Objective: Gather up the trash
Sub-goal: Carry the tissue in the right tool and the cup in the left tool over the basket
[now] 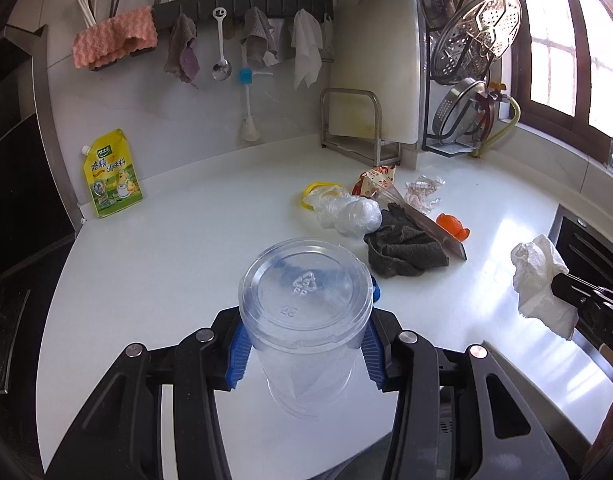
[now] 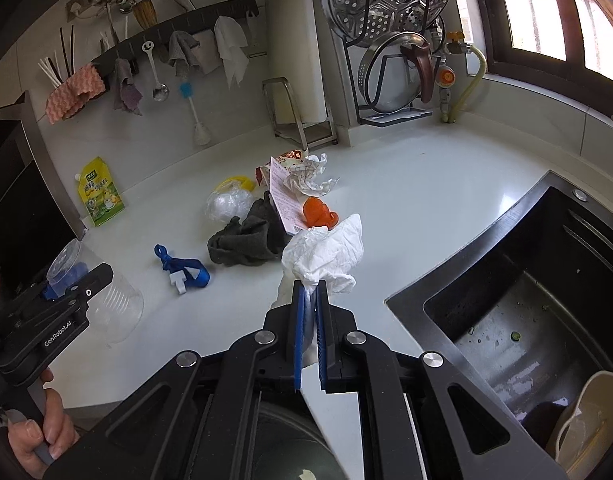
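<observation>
Left wrist view: the left hand-held gripper point(image 1: 302, 344) pinches a clear plastic cup point(image 1: 306, 320) above the counter point(image 1: 186, 220). The right hand-held gripper point(image 2: 311, 292) is pressed together on a crumpled white tissue point(image 2: 326, 252), near the sink point(image 2: 506, 300).

The white table point(image 1: 194, 216) is smooth and glossy, throwing back window light. The clear plastic cup point(image 1: 306, 312) is thin and ribbed, the crumpled white paper tissue point(image 2: 326, 256) matt and creased, the dark grey cloth rag point(image 1: 406, 252) rough, the black sink point(image 2: 506, 280) metal with a dull sheen.
</observation>
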